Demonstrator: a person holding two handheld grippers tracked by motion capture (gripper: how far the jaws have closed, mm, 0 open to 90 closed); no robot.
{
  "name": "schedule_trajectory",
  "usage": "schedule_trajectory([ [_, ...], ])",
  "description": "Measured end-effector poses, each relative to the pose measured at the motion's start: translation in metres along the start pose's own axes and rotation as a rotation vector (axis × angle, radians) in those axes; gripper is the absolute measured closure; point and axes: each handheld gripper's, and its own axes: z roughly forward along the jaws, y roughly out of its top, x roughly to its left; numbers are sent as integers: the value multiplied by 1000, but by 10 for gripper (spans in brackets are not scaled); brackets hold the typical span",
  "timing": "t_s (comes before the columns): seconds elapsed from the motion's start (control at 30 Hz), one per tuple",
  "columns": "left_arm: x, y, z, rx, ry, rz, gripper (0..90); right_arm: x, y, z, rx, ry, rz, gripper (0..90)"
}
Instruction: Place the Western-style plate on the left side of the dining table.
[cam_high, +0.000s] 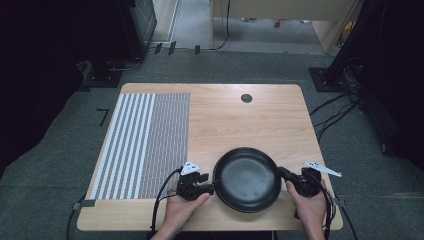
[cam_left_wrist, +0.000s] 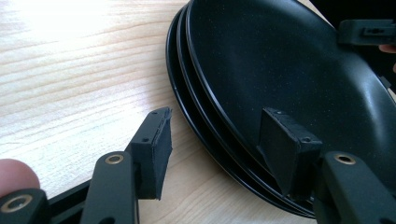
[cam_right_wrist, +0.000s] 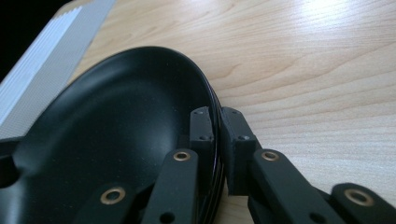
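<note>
Near the front edge of the wooden table (cam_high: 225, 115) sits a stack of black plates (cam_high: 247, 179), shallow and round, slightly right of centre. Rims of at least three plates show in the left gripper view, nested one inside another.

Right gripper (cam_high: 286, 176): clamped on the stack's right rim. In the right gripper view its two pads pinch the rim edge, one pad inside the top plate's bowl, the other outside over the wood. Right hand (cam_high: 310, 202) holds the tool from the table's front edge.

Left gripper (cam_high: 209, 189): jaws apart, straddling the stack's left rim. In the left gripper view one pad hangs over the bare wood, clear of the plates; the other lies over the inside of the top plate. Whether that inner pad touches cannot be told. Left hand (cam_high: 182, 205) grips the tool body, cable trailing back off the table.

Striped mat (cam_high: 142, 145) covers the table's left part, well apart from the plates. Small dark round hole (cam_high: 246, 98) near the far edge.
</note>
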Motion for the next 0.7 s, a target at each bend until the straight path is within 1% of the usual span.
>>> schedule_trajectory([
  [0.03,0,0,0,2,-8,-1,454,1,0,0,-1,-3,-3,852],
  [0.1,0,-1,2,22,-47,-5,495,1,0,0,4,-2,1,855],
  [0.13,0,-1,3,32,-59,-4,511,1,0,1,7,4,1,855],
  [0.2,-2,-2,3,33,-43,10,509,2,0,1,12,10,1,857],
  [0.23,-4,-2,2,21,-38,16,524,3,0,2,11,7,-2,857],
  [0.27,-5,-1,0,12,-34,25,558,4,0,2,7,-1,-7,856],
  [0.3,-6,-1,-1,4,-37,26,561,5,0,2,8,-5,-7,856],
  [0.5,-6,0,-2,10,-43,11,563,6,-1,4,-1,-6,4,858],
  [0.6,-5,0,-2,16,-45,9,563,5,-2,5,2,16,19,858],
  [0.67,-5,1,-2,22,-46,8,566,6,-3,8,10,40,37,857],
  [0.7,-4,1,-2,26,-51,4,567,7,-4,9,12,51,38,856],
])
